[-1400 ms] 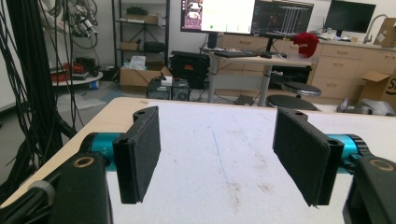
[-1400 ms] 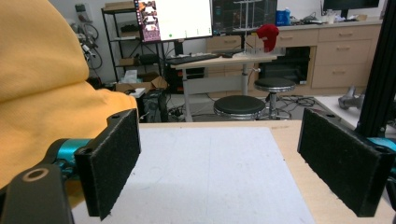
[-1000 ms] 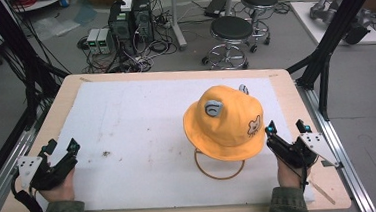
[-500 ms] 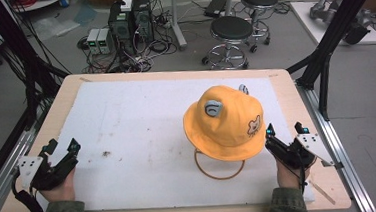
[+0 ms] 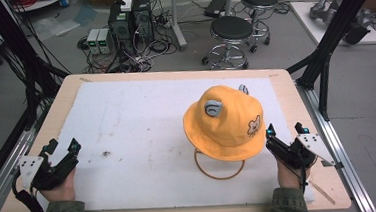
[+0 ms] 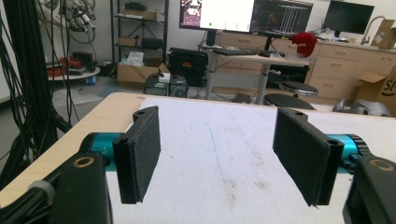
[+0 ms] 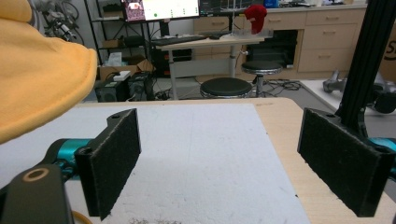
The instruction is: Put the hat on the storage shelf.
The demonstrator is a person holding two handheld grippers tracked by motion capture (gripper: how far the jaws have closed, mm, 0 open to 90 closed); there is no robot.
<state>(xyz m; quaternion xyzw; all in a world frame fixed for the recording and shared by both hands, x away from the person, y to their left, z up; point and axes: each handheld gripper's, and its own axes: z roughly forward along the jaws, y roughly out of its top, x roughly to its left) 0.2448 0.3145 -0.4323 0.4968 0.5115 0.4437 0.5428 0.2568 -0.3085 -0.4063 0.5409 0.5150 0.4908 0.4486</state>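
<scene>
On the right half of the white mat, one yellow bucket hat sits crown up, brim spread, just left of the right gripper. Hat and gripper are near each other but apart; in the right gripper view the brim hangs at upper left, above and beyond the near jaw, no contact. Right gripper jaws stand wide apart with nothing between them. One orange cord loop lies on the mat at the hat's near edge, partly under the brim. Left gripper rests at the mat's near left corner, well apart from the hat, jaws likewise spread and empty. Count: one hat, one cord loop, two grippers, one wooden table. Two round stools stand on the floor beyond the table.
</scene>
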